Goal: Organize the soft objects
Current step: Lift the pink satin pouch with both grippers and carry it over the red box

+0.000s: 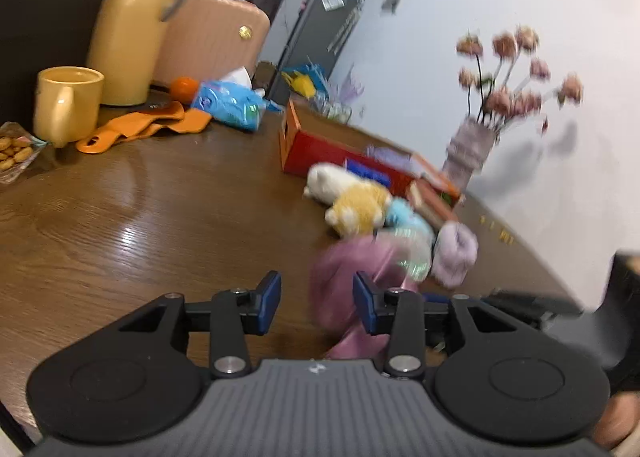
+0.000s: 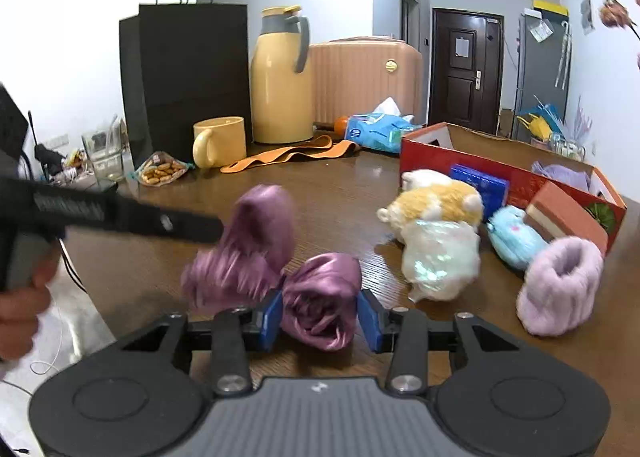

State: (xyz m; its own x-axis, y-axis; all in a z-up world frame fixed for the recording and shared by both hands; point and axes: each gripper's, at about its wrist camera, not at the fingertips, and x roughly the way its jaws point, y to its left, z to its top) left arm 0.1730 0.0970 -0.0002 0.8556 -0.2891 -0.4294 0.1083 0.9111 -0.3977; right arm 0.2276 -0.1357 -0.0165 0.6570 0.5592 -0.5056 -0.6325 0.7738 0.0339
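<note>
Item: crumpled purple satin cloth [image 2: 320, 299], on the brown wooden bench [image 2: 340, 193], near edge. Your right tongs [image 2: 320, 317] pinch its right bunch. Your left tongs [image 1: 316, 303], spread and empty, sit nearer its left bunch.

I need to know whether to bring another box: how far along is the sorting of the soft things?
Early. Done: only a lilac knit piece lies in the red box. In hand: the right gripper grips purple satin cloth. Left: hamster plush, blue plush, lilac knit cuff sit on the table.
</note>
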